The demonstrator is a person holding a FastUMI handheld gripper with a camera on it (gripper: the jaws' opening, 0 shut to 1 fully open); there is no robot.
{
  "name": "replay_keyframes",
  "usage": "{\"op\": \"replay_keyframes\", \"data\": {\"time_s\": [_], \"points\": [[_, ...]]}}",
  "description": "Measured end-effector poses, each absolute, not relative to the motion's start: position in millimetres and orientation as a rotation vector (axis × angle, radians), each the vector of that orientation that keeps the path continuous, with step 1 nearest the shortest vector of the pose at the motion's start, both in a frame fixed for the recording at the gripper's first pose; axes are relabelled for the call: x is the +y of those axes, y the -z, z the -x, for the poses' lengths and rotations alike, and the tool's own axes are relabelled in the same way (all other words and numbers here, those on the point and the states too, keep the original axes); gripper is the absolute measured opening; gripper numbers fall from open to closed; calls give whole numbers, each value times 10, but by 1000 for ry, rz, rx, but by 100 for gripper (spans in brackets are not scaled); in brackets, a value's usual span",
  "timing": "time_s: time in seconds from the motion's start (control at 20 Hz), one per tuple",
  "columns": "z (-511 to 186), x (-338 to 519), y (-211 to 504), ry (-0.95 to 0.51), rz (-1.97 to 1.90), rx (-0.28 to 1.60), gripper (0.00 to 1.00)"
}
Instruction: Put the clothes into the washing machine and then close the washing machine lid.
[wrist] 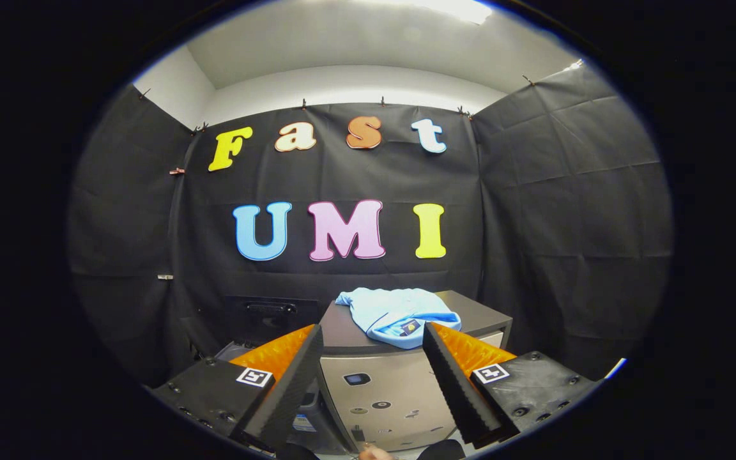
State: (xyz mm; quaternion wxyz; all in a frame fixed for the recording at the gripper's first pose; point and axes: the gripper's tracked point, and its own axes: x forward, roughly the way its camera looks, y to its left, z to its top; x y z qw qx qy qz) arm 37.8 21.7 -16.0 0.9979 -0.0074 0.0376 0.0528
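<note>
gripper (373, 374) wide open, holding nothing; crumpled light blue cloth garment (397, 314) lies just beyond the fingers, slightly right, atop grey boxy washing machine (381, 390).

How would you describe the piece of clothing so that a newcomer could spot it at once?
Find the boxy grey washing machine in front of the black cloth wall. On its dark top lies a crumpled light blue garment, just beyond the open gripper. It is the only soft, pale thing there.

The gripper (373, 348) has two wedge-shaped fingers with ribbed inner pads, spread apart; each dark, screwed base carries a square black-and-white marker.
</note>
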Motion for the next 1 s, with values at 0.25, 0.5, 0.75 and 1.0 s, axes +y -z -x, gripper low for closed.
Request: {"op": "replay_keyframes", "data": {"time_s": [0.25, 0.5, 0.75, 1.0], "points": [[-732, 226, 58, -136, 30, 74, 98], [-1077, 183, -45, -156, 35, 65, 98], [-1364, 89, -28, -164, 4, 94, 98], [-1668, 48, -27, -180, -2, 122, 98]]}}
